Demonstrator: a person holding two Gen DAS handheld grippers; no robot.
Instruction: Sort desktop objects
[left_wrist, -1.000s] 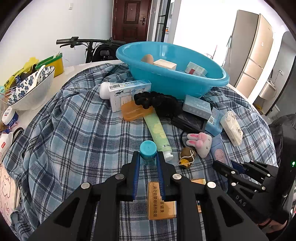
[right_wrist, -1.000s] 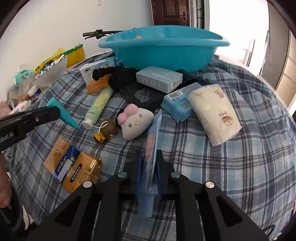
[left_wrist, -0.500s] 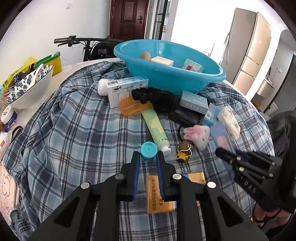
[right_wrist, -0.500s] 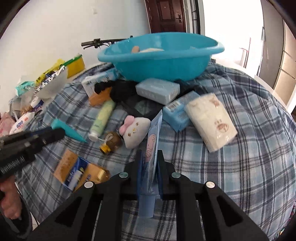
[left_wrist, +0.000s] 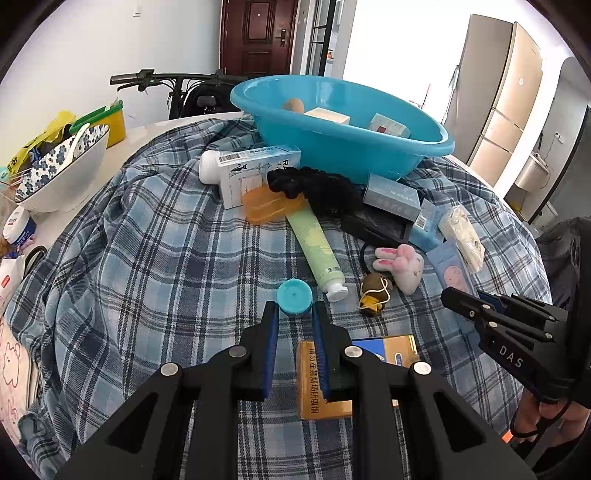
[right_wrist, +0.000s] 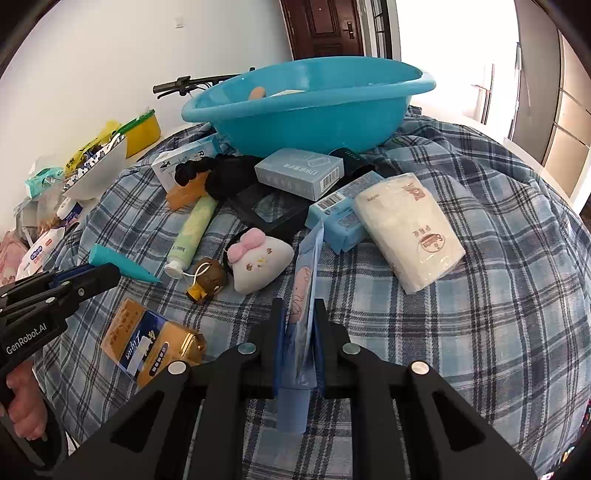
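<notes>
The left hand-held gripper (left_wrist: 293, 314) is clamped on a teal tube (left_wrist: 294, 296), cap pointing forward, lifted clear of the plaid-covered table (left_wrist: 147, 266). The right hand-held gripper (right_wrist: 299, 314) pinches a pale-blue tube (right_wrist: 303, 295) edge-on, cap toward the camera, likewise raised for carrying. At twelve o'clock from both stands the blue basin (right_wrist: 314, 122), already holding a few boxes and apparently the sorting destination. Between grippers and basin, unsorted items remain: a green tube (left_wrist: 314, 243), a bunny plush (left_wrist: 400, 264), a tissue pack (right_wrist: 410, 229).
</notes>
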